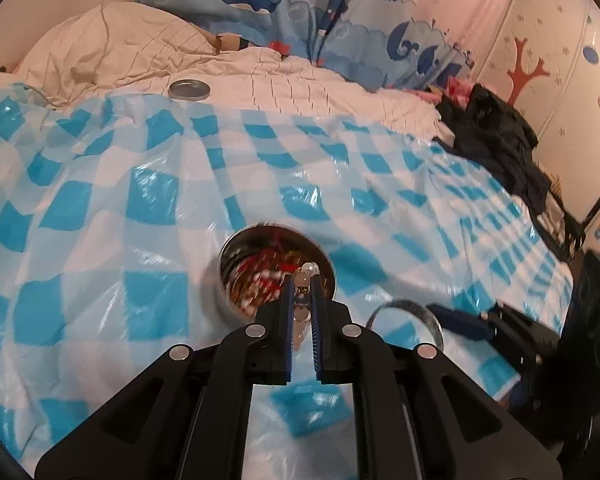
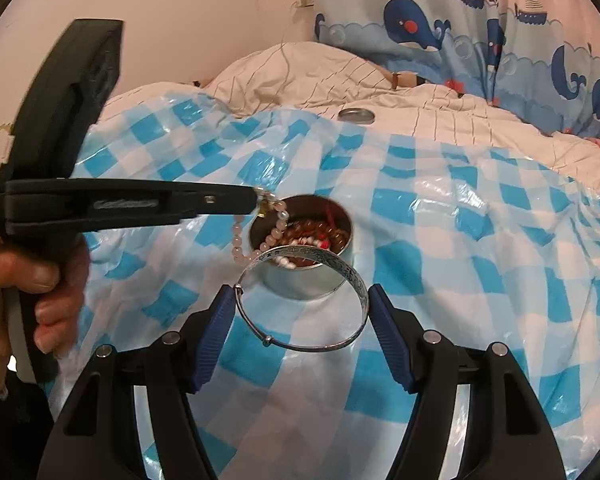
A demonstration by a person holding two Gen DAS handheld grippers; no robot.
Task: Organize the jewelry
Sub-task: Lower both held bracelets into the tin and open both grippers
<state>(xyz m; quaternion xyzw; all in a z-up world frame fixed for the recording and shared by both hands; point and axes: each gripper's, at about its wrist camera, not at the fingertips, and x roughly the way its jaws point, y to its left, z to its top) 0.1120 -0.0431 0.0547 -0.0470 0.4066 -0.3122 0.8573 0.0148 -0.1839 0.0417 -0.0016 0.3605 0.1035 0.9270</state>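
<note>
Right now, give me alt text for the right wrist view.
A silver bangle sits between the right gripper fingers, over a round tin of beaded jewelry on blue checked plastic sheeting. From the left, the left gripper dangles a pink bead bracelet beside the tin.

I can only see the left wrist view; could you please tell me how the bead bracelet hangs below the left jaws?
Observer: The bead bracelet loops down from the left gripper, one strand over the tin's opening and one outside its rim.
Operator: Thanks. Is the right gripper holding the bangle?
Observer: Yes, the silver bangle is pinched across its width between the right gripper's wide-spread jaws.
Operator: Where is it?
Observer: Its far edge overlaps the tin's near rim.
</note>
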